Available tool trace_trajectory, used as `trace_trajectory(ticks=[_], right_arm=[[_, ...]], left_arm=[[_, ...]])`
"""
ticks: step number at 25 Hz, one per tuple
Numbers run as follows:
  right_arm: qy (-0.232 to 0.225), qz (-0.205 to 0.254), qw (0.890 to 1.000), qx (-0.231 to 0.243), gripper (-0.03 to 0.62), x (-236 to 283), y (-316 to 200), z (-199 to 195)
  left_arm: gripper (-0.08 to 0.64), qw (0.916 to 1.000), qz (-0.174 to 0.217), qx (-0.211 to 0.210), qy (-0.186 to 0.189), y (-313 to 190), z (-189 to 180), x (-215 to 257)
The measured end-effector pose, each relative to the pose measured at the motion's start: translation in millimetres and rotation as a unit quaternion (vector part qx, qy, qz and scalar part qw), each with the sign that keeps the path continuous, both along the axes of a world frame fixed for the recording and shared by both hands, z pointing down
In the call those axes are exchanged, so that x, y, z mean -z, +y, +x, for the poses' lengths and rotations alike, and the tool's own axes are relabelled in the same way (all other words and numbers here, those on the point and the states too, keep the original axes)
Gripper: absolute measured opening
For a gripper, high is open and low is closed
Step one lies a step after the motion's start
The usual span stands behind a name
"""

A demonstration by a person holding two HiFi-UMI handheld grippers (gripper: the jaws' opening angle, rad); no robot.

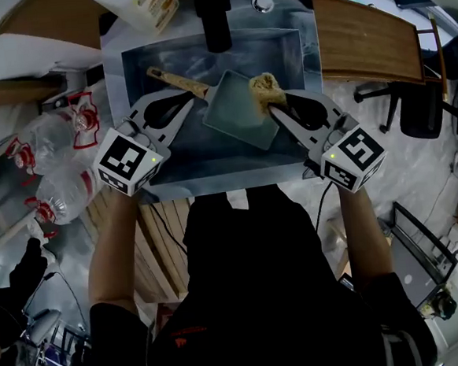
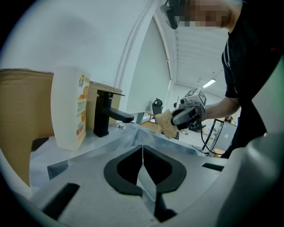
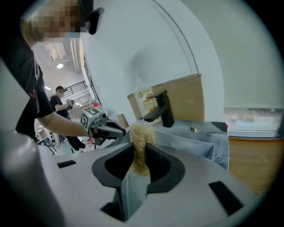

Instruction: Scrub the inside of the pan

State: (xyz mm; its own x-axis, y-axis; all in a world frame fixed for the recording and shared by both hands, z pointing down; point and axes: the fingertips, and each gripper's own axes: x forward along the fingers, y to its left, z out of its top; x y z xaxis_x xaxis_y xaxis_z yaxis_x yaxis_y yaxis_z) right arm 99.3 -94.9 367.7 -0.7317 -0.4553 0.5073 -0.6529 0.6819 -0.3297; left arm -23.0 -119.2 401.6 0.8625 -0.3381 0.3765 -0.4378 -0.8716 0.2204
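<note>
sponge (image 1: pixel 267 91) in right gripper (image 1: pixel 280 109), at pan (image 1: pixel 236 116)

We see a pale grey-green pan (image 1: pixel 239 110) with a light wooden handle (image 1: pixel 178 81) at centre frame and a tan sponge (image 1: pixel 267 91) (straw-coloured, fibrous). The sink (image 1: pixel 289 47) is steel-grey and the tap (image 1: pixel 214 17) black. The left gripper (image 1: pixel 187 102) and right gripper (image 1: pixel 274 106) are grey with black pads (image 1: pixel 168 108). Their cubes (image 1: pixel 129 161) carry black-and-white squares.

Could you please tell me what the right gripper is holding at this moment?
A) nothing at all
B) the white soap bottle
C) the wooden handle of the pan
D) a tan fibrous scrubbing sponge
D: the right gripper view shows the right gripper shut on the tan fibrous scrubbing sponge, held at the edge of the grey-green rectangular pan.
</note>
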Motion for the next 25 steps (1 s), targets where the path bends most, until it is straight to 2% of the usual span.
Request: trace_trajectory(ticks=[2,7,11,13,18,20,25], right_arm=[[0.021,-0.009,1.000,0.004,0.092,-13.4,-6.7,-0.9],[0.075,-0.031,0.996,0.023,0.092,-51.5,-17.8,-8.1],[0.120,-0.053,0.990,0.042,0.092,-84.8,-20.1,-12.7],[0.141,-0.064,0.987,0.049,0.092,-100.2,-20.5,-13.4],[0.176,-0.082,0.979,0.061,0.092,-126.9,-25.3,-13.7],[0.190,-0.087,0.976,0.067,0.092,-134.8,-25.9,-12.8],[0.221,-0.098,0.966,0.089,0.092,-150.7,-23.0,-10.2]], left_arm=[[0.025,0.9999,-0.012,0.006,-0.008,-5.6,1.9,-14.9],[0.025,0.9969,-0.025,-0.003,-0.075,-12.0,6.1,-57.1],[0.025,0.9916,-0.021,-0.018,-0.126,-15.1,7.9,-83.6],[0.025,0.9879,-0.034,-0.021,-0.150,-14.2,7.6,-98.8],[0.025,0.9828,-0.062,-0.023,-0.172,-17.3,12.5,-120.5],[0.025,0.9799,-0.057,-0.026,-0.189,-17.3,14.2,-126.3],[0.025,0.9676,-0.031,-0.072,-0.240,-8.8,18.7,-137.5]])
